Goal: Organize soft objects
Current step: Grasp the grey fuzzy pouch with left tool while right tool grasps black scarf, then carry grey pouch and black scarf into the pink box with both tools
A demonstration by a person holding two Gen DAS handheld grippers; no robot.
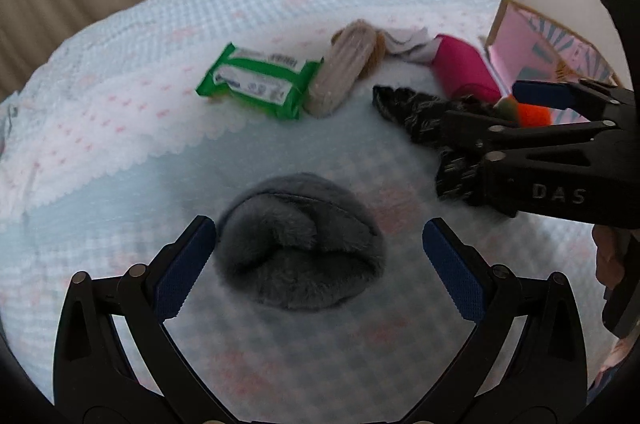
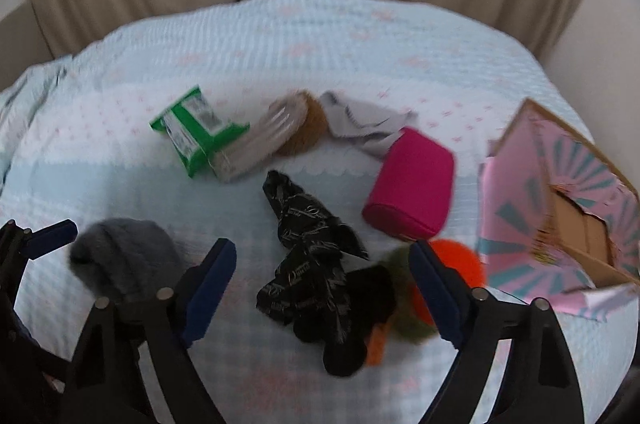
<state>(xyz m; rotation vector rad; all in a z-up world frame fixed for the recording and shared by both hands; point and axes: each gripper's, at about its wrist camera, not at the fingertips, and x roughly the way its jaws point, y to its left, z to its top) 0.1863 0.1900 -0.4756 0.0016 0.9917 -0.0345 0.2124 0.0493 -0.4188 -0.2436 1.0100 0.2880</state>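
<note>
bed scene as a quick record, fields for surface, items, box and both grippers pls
surface: pale blue checked bedspread
left gripper: open, either side of grey fluffy item, not pressing it
right gripper: open, over black patterned fabric
other items: green wipes pack, magenta pouch, beige ribbed roll, orange ball
box: pink patterned box, open, at the right edge
</note>
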